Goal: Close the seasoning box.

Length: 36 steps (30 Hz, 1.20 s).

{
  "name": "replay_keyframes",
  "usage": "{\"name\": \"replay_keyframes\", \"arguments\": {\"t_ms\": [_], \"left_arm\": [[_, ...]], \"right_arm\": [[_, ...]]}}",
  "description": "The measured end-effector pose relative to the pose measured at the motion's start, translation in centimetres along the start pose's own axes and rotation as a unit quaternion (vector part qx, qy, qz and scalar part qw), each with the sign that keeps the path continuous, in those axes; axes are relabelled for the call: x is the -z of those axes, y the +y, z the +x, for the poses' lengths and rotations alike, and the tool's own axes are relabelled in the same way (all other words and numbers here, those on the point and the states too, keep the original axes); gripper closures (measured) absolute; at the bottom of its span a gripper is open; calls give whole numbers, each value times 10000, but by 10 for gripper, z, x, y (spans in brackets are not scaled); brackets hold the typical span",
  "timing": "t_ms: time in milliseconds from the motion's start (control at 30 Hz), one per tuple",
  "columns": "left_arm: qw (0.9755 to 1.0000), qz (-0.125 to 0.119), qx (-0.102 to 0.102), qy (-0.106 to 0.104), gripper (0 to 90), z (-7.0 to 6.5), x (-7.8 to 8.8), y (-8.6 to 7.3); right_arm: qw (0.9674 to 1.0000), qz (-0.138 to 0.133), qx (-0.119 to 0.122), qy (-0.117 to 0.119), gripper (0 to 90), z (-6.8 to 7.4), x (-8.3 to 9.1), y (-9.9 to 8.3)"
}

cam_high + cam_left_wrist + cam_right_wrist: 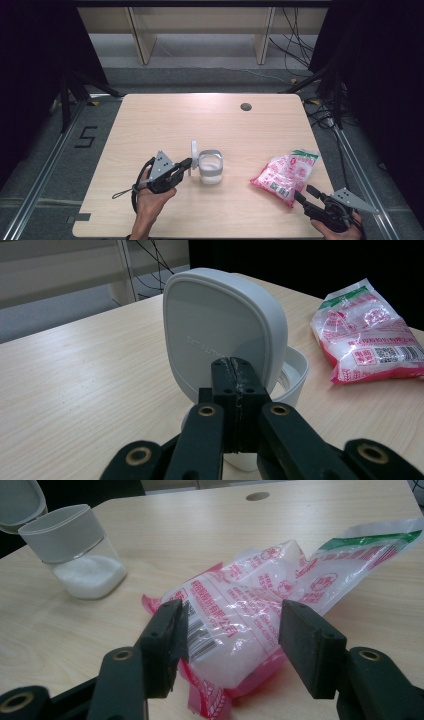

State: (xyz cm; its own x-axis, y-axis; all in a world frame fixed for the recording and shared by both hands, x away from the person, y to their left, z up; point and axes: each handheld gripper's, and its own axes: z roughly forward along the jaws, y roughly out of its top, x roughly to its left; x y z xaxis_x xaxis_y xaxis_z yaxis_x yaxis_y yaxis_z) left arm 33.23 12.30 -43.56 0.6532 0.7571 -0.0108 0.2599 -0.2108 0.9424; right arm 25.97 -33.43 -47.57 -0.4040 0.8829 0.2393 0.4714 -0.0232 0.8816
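A pale wood-grain table (165,115) stands in a dark-curtained room with cables on the floor behind it. At the near right corner the right tongs (232,630) stand fairly wide, jaws apart on either side of the near end of a red-and-clear bag of white granules (260,610), the pads not pressing it. The bag lies just ahead of them, its long axis running from the near edge away toward the right edge, green-striped top farthest off. The right hand (340,227) is plainly the nearer one, so a short push forward and a squeeze looks like the coming move. Toward the middle of the table the left tongs (235,375) are pinched tight at the base of the upright hinged lid (222,335) of a clear jar (210,168) holding a layer of white granules, well apart from the bag.
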Motion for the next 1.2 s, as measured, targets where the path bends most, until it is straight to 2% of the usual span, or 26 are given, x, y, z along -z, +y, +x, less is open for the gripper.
{"name": "replay_keyframes", "arguments": {"t_ms": [33, 100, 400, 433, 467, 667, 767, 833, 867, 900, 933, 967, 1000, 1033, 1133, 1200], "left_arm": [[10000, 5, 4, 7, 894, 0, 0, 0], [10000, 0, -10, -3, 894, -1, -1, 0], [10000, 0, -60, -12, 890, -5, -3, 0], [10000, 4, -65, -20, 890, -5, -3, 0], [10000, -5, -39, -43, 889, -7, -4, 0], [9998, -39, -82, -167, 856, -12, -2, 3], [9993, -51, 55, -355, 760, -14, -1, 4], [9991, -16, 33, -413, 675, -17, 0, 5], [9987, -46, 59, -497, 616, -18, 0, 6], [9985, 12, -10, -544, 585, -19, 1, 7], [9983, 37, 15, -576, 560, -22, 1, 7], [9982, 38, -25, -595, 528, -23, 1, 7], [9981, 53, 49, -613, 494, -25, 0, 7], [9981, 92, 34, -603, 464, -26, 0, 7], [9981, 127, 168, -583, 409, -29, 0, 5], [9983, 182, 161, -535, 391, -30, 1, 3]], "right_arm": [[10000, -29, 52, -15, 444, 0, 0, 0], [9997, 109, 169, -99, 444, -1, 1, 0], [9999, 75, 19, -94, 444, 2, 1, -1], [9998, 201, -9, -67, 444, 2, 3, 0], [9999, 126, 105, -7, 443, 1, 2, 0], [9995, 169, 235, -109, 443, 0, 2, 0], [9999, 5, 157, -23, 443, 1, 0, 0], [9998, -25, 203, -38, 443, 1, 0, 0], [9999, -49, 114, -37, 443, 2, 0, -1], [9999, 84, 10, -60, 443, 4, 1, -1], [9999, 68, 122, -62, 443, 3, 1, -1], [9998, 24, 188, -55, 443, 2, 0, -1], [9998, 29, 192, -51, 442, 2, 0, -1], [9999, 7, 87, 54, 442, 4, 1, -1], [9995, 93, 313, -35, 439, 2, 2, 0], [9998, 51, 180, 43, 438, 5, 2, -1]]}}
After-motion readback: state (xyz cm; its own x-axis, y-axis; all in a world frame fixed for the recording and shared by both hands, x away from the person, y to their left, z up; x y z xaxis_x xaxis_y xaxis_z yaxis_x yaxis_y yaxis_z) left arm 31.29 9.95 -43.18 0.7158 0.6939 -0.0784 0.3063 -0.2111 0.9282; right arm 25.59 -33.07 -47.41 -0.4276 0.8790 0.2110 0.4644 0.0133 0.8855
